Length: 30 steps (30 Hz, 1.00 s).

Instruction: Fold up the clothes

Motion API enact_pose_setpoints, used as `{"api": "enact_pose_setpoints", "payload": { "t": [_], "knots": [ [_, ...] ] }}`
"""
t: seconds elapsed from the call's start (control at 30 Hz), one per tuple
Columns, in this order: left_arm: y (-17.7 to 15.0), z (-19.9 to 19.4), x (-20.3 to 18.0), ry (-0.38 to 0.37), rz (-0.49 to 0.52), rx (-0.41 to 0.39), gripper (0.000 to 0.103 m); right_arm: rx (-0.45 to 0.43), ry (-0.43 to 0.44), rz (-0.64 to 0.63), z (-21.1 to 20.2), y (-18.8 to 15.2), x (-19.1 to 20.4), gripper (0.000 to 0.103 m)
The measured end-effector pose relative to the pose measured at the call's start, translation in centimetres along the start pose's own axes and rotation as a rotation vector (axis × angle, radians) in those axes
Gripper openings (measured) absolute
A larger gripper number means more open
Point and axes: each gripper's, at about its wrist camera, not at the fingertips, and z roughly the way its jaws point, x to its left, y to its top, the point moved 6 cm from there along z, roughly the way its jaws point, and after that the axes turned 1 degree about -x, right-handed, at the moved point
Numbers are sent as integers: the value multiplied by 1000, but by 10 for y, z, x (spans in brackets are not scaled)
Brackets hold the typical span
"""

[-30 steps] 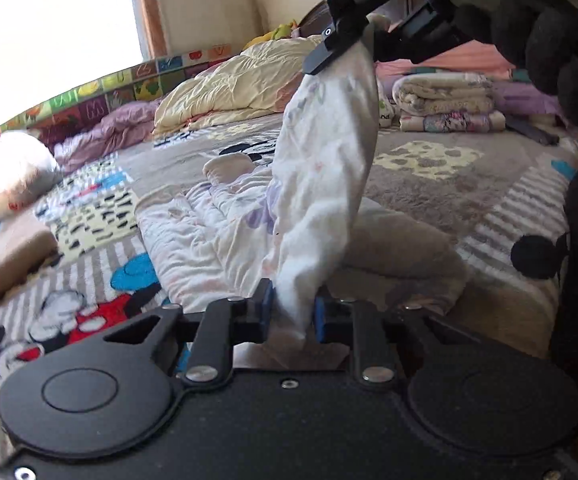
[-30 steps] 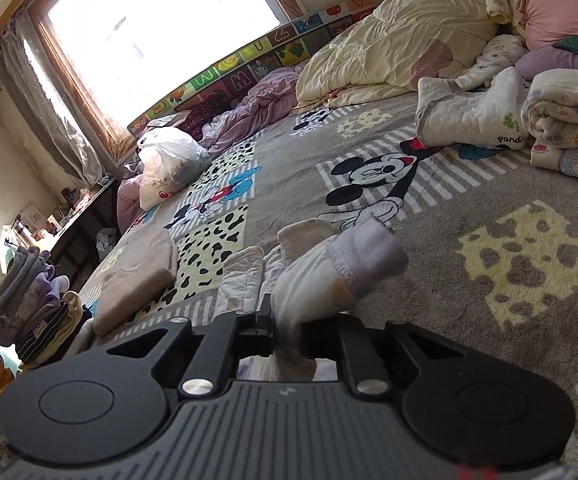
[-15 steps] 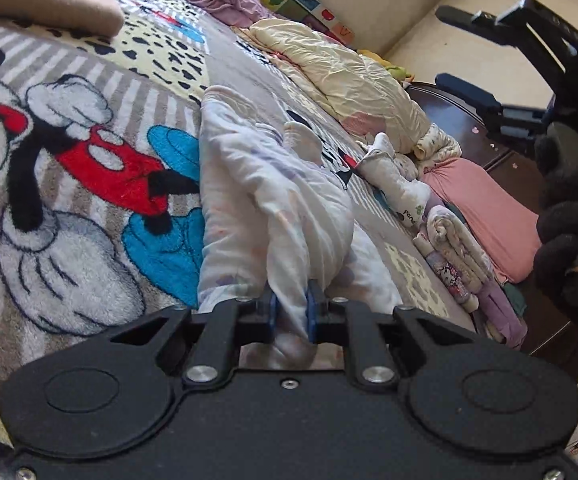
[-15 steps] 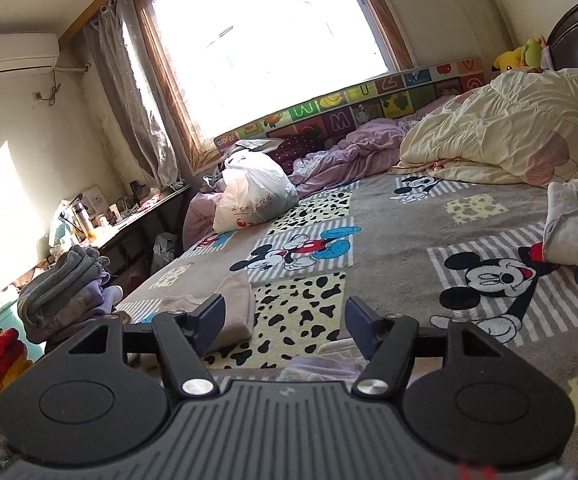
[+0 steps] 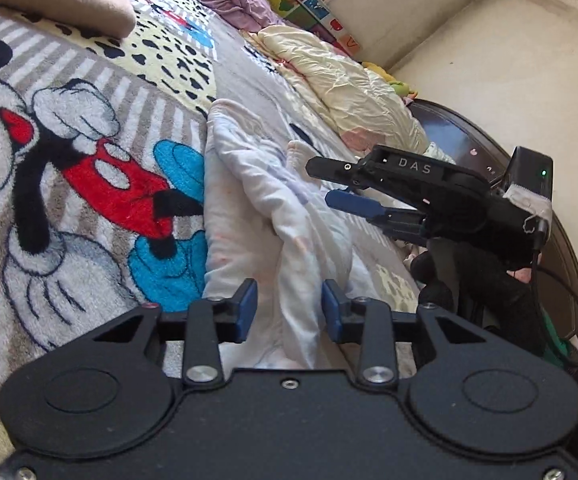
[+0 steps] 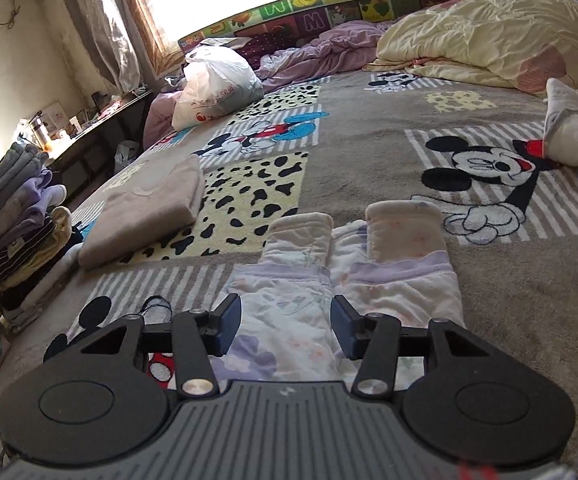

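A small white garment with pale prints and lilac cuffs (image 6: 345, 280) lies folded over on the Mickey Mouse blanket (image 6: 369, 152), its two cuffed ends pointing away. In the left wrist view it (image 5: 273, 216) lies bunched in a ridge. My left gripper (image 5: 289, 312) is open, its blue pads (image 5: 245, 312) either side of the cloth ridge, not pinching it. My right gripper (image 6: 285, 326) is open just above the garment's near part; it also shows in the left wrist view (image 5: 345, 184), open over the garment's far side.
A folded beige garment (image 6: 149, 212) lies to the left on the blanket. A stack of folded clothes (image 6: 17, 220) stands at the left edge. A white plastic bag (image 6: 217, 80), a purple sheet (image 6: 321, 52) and a cream duvet (image 6: 489, 40) lie at the back. More white clothing (image 6: 573, 136) lies right.
Both grippers held the garment up a second ago. The right one let go first, then the left opened. The garment now lies on the blanket, and the right gripper has come down over it.
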Motion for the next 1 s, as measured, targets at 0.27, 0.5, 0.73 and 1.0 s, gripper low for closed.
{"api": "enact_pose_setpoints", "payload": {
  "t": [0.27, 0.5, 0.73, 1.0],
  "knots": [
    [-5, 11, 15, 51, -21, 41, 24, 139, 6, -132, 37, -20, 1, 31],
    [-5, 10, 16, 44, -39, 58, 24, -67, -16, -167, -3, -19, 3, 12],
    [-8, 11, 11, 37, -19, 95, 24, 36, 19, -209, 26, -21, -8, 25],
    [-9, 7, 9, 10, -12, 126, 24, 12, -34, -186, 19, -6, -18, 32]
  ]
}}
